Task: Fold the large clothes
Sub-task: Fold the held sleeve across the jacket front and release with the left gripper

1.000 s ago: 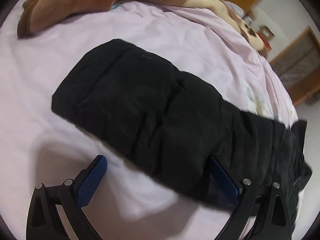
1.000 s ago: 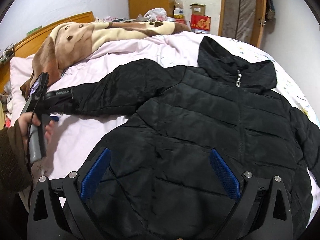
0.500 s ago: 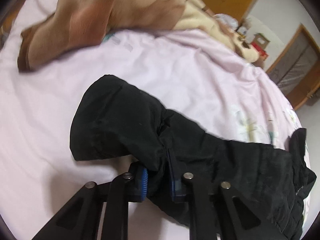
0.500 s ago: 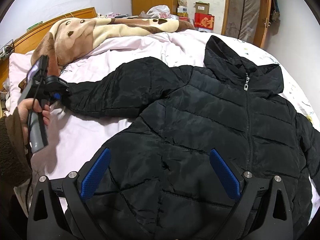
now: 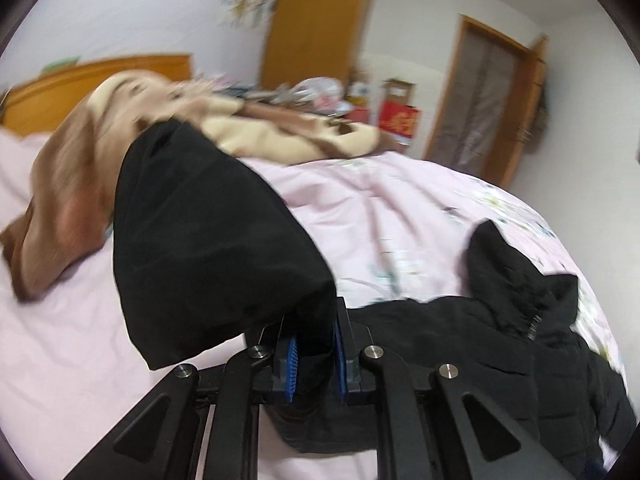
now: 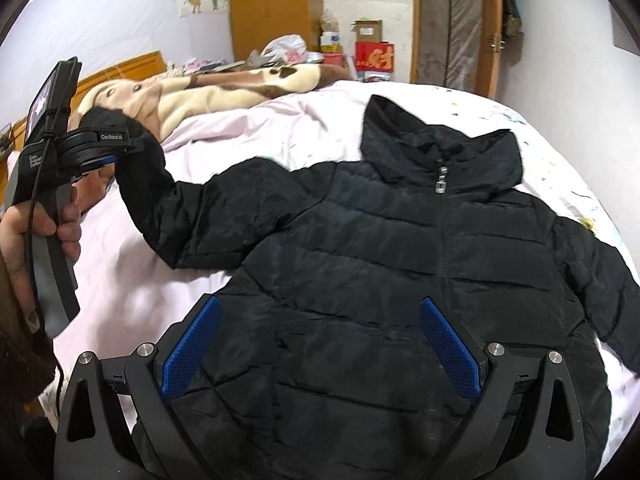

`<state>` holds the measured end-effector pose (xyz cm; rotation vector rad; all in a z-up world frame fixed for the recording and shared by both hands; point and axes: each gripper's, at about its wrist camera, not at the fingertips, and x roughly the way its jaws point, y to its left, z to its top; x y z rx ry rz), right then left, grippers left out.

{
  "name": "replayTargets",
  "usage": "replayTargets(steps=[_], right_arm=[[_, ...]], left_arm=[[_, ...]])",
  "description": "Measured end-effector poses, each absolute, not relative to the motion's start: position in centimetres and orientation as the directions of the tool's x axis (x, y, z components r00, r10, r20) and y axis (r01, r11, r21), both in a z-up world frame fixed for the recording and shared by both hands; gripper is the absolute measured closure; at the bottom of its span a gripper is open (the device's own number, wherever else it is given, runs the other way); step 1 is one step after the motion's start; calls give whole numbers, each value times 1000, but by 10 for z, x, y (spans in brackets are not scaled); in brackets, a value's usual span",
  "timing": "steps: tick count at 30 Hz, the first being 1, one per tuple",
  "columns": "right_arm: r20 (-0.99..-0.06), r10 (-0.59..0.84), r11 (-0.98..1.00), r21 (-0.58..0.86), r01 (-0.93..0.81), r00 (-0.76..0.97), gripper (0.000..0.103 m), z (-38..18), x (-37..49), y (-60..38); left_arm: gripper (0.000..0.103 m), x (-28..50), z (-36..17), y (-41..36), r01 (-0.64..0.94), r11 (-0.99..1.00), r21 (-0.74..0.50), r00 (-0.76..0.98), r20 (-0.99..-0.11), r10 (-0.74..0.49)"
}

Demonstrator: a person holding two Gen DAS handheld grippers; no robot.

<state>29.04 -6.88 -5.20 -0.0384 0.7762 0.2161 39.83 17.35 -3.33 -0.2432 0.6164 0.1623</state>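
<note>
On the pink bed sheet (image 6: 312, 120) we see the black puffer jacket (image 6: 400, 264) lying front up, its sleeve (image 5: 208, 240) lifted off the bed, pinched by our clenched left gripper (image 5: 314, 354), while our right gripper (image 6: 320, 344) hovers spread wide over the hem.

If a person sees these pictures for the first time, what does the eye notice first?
A black puffer jacket lies spread on the pink bed. The left hand-held gripper is shut on its sleeve and holds it raised, while the right hand-held gripper hangs open above the hem.
</note>
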Motion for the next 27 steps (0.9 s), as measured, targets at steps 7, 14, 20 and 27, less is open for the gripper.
replayTargets(steps=[7,14,20,27], right_arm=[[-680,130,991,59,-124,722,4,-44,289,-107],[-677,75,996,84,-24,733,4,-45,289,-155],[-687,21,992,106,71,726,4,-53,287,-199],[-695,-40,980,111,162,718,4,-63,283,-242]], left_arm=[[88,403,-25,92,-57,987,-150,817,-575,-41],[88,407,-36,7,101,985,-138,785,-597,-164],[88,415,-59,-55,189,971,-147,728,-643,-240],[88,420,-89,-115,260,959,-110,683,-681,-263]])
